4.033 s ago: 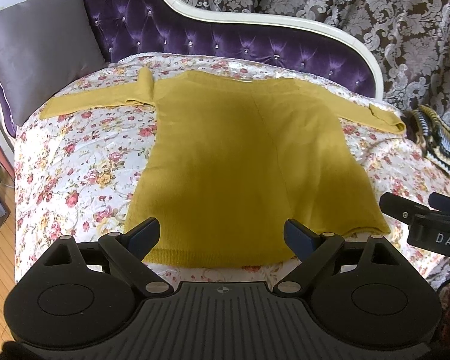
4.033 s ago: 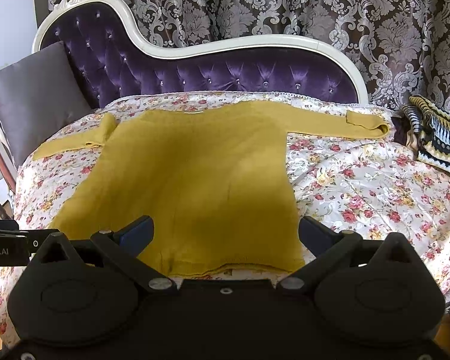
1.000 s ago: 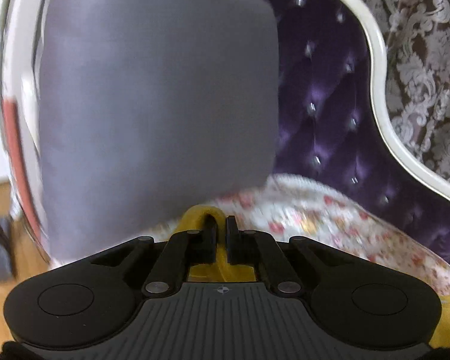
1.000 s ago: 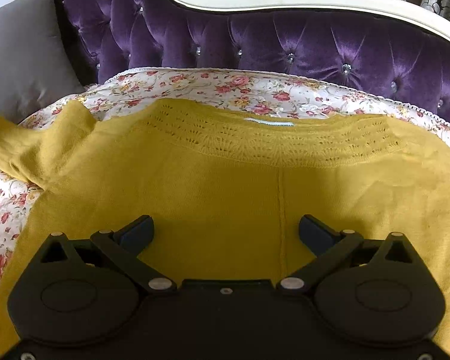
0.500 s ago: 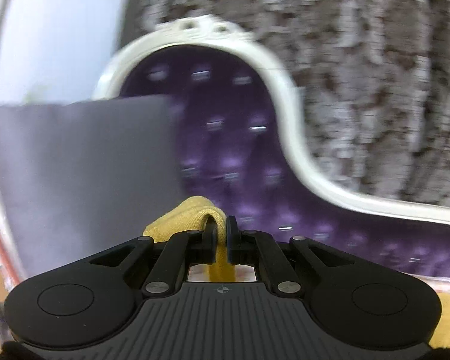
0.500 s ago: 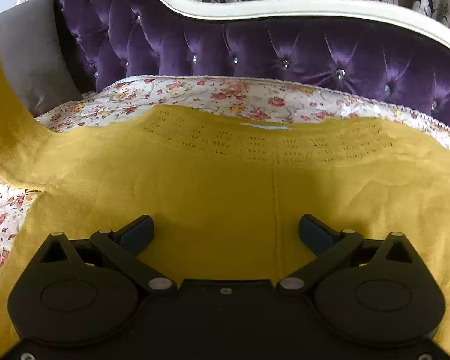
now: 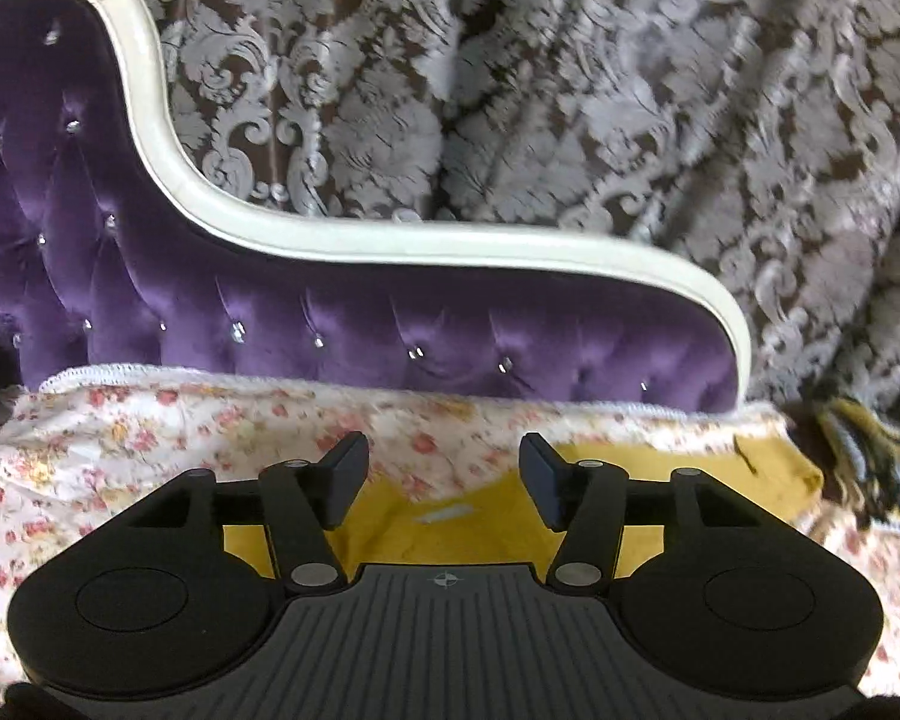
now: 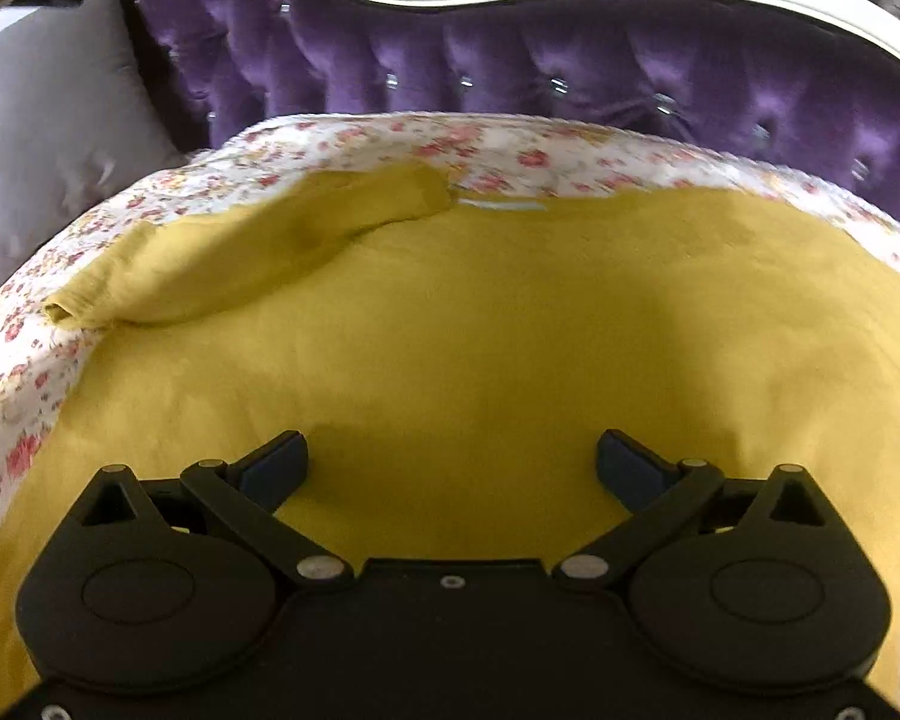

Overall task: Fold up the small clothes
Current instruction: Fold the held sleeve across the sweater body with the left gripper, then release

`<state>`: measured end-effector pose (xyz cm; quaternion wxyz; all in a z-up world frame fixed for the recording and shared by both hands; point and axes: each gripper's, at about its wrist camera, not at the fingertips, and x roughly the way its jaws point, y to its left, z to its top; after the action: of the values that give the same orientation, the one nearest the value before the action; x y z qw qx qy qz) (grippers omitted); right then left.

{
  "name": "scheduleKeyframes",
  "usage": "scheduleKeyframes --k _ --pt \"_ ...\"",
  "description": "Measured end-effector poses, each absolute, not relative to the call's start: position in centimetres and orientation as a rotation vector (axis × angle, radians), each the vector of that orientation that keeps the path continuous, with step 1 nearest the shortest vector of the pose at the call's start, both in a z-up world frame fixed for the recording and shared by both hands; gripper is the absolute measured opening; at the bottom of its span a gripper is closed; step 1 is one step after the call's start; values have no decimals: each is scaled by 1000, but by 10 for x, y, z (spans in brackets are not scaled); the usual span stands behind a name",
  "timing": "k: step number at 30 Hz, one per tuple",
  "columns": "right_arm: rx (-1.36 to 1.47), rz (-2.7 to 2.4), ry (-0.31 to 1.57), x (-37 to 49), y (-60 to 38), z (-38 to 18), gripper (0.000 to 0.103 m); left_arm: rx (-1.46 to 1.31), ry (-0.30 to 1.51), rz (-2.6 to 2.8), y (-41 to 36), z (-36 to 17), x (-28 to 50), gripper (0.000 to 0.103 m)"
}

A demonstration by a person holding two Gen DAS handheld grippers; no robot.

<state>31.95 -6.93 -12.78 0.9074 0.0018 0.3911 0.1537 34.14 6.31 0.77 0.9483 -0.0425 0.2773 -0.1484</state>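
Note:
A mustard-yellow knit sweater [image 8: 510,360] lies spread on the floral bedspread [image 8: 390,138]. Its left sleeve [image 8: 252,258] lies folded inward across the shoulder, with the cuff end near the white neck label [image 8: 498,204]. In the left wrist view my left gripper [image 7: 444,468] hovers over the sweater's neck area [image 7: 480,528]. Its jaws are opening and nothing is between them. My right gripper [image 8: 450,462] stands open above the middle of the sweater's body, holding nothing.
A purple tufted headboard [image 7: 390,324] with a white frame rises behind the bed, with patterned curtains [image 7: 570,90] beyond it. A grey cushion [image 8: 48,120] leans at the left end. A striped knit piece [image 7: 870,468] lies at the right edge.
My left gripper swung to the right with the sleeve and let it go, and its jaws have parted. The sleeve now lies folded over the sweater. My right gripper shifted only slightly.

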Motion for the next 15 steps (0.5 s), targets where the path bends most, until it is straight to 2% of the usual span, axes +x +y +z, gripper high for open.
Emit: scheduleKeyframes --k 2,3,6,15 --pt "21 308 818 311 -78 -128 102 -85 589 -320 65 2 329 63" --pt "32 316 830 307 -82 -128 102 -70 609 -340 65 1 320 64" --pt "42 330 848 296 -88 -127 102 -7 715 -415 65 -18 292 64" --pt "50 623 833 220 -80 -98 91 2 977 -497 90 -83 194 64"
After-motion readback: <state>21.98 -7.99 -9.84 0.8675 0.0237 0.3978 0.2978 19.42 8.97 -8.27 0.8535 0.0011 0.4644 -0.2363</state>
